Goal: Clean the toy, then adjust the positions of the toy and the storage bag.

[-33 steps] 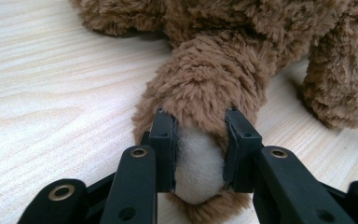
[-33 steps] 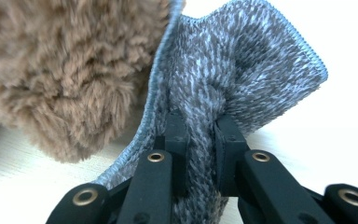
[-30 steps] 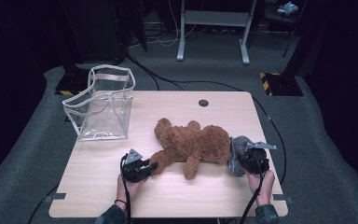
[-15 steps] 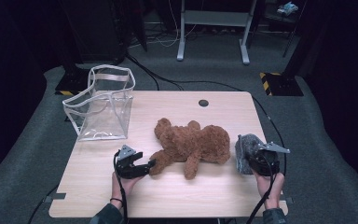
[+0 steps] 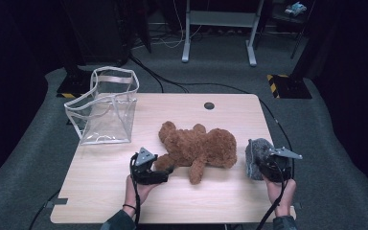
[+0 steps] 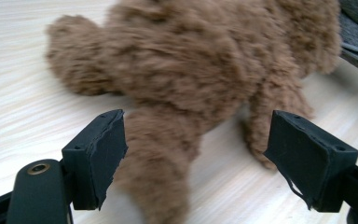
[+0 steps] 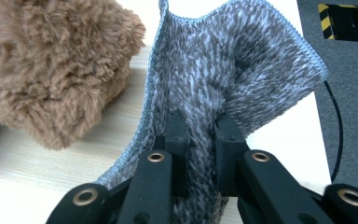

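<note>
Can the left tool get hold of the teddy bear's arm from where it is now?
Probably yes. The left tool has just been opening, and the teddy bear's arm lies on the table between its jaws, with neither pad pressing on it and nothing blocking it.

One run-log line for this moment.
left gripper: jaws just opened, astride brown teddy bear limb, pads clear | right gripper: shut on grey cloth
</note>
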Motion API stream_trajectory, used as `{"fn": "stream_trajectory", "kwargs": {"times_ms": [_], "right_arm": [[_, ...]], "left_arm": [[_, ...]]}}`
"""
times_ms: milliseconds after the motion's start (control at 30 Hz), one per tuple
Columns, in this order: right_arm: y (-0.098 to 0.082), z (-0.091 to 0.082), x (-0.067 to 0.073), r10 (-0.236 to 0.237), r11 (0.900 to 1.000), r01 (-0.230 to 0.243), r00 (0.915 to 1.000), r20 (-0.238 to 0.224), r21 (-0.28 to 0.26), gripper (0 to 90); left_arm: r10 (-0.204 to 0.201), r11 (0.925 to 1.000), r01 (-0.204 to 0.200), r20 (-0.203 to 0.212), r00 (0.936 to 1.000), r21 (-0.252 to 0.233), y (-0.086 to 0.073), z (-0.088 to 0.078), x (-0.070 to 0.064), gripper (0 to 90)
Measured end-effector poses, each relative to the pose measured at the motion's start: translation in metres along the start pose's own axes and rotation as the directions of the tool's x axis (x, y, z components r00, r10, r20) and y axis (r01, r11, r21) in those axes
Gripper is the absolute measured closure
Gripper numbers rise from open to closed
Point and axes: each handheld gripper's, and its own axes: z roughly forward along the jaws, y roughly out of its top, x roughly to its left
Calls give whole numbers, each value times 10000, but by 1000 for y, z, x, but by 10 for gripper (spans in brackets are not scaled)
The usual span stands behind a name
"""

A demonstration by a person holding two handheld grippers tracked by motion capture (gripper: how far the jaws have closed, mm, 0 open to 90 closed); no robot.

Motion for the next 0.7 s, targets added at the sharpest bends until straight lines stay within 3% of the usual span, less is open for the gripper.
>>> {"fn": "stream_trajectory", "kwargs": {"times_ms": [300, 500, 700], "right_arm": [[-2, -1, -2, 0, 10000, 0, 10000, -8, 18, 793], [-4, 0, -2, 46, 10000, -46, 10000, 12, -13, 793], [-6, 3, -2, 75, 10000, -75, 10000, -6, 63, 793]], "left_arm": [[608, 9981, -612, 293, 9977, 115, 0, 20, -35, 184], [961, 9943, -974, 301, 9949, 436, -9, 38, -52, 201], [1076, 9912, -1090, 221, 9939, 750, -15, 54, -63, 245]]}}
